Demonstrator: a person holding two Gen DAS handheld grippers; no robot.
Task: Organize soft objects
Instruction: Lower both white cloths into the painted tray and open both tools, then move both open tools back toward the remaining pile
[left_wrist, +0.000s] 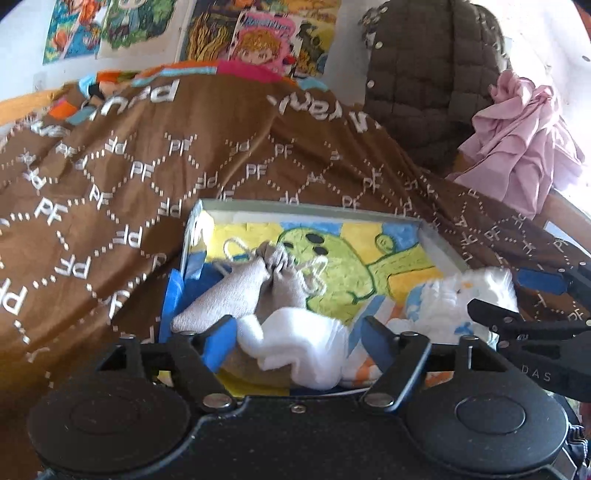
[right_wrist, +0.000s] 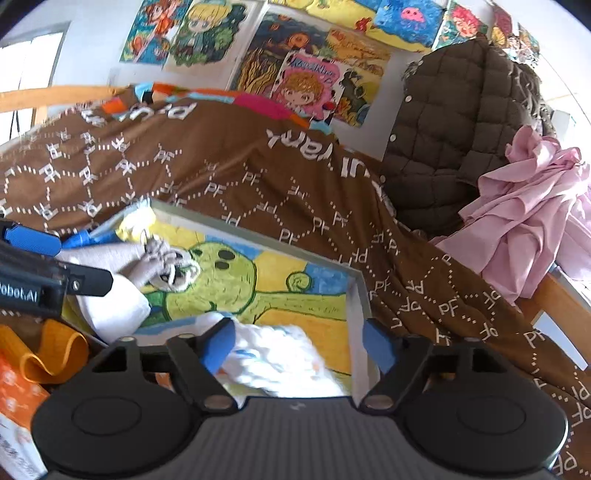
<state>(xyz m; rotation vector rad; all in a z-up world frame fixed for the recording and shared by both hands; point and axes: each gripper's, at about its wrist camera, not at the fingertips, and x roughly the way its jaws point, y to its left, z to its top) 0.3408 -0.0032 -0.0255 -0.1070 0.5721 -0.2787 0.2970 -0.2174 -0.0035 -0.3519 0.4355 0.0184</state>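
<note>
My left gripper (left_wrist: 298, 343) stands released, the white socks (left_wrist: 295, 347) lying loose between its fingers inside the box (left_wrist: 439, 240), so they stay there. My right gripper (right_wrist: 299, 347) is released too, over the white towel (right_wrist: 280, 354). Beyond them lies the grey pouch (left_wrist: 236, 291).

Brown blanket (left_wrist: 155, 158) w/ white "PF" lattice print covers most of the bed, bunched up toward the back wall. Cartoon posters (right_wrist: 303, 85) on that wall, several side by side. Right side: dark quilted jacket (left_wrist: 424, 85) standing tall w/ crumpled pink cloth (left_wrist: 524, 133) just beside it; orange strap (right_wrist: 51, 350) and orange-white packet (right_wrist: 14, 406) at lower left in right wrist view.
</note>
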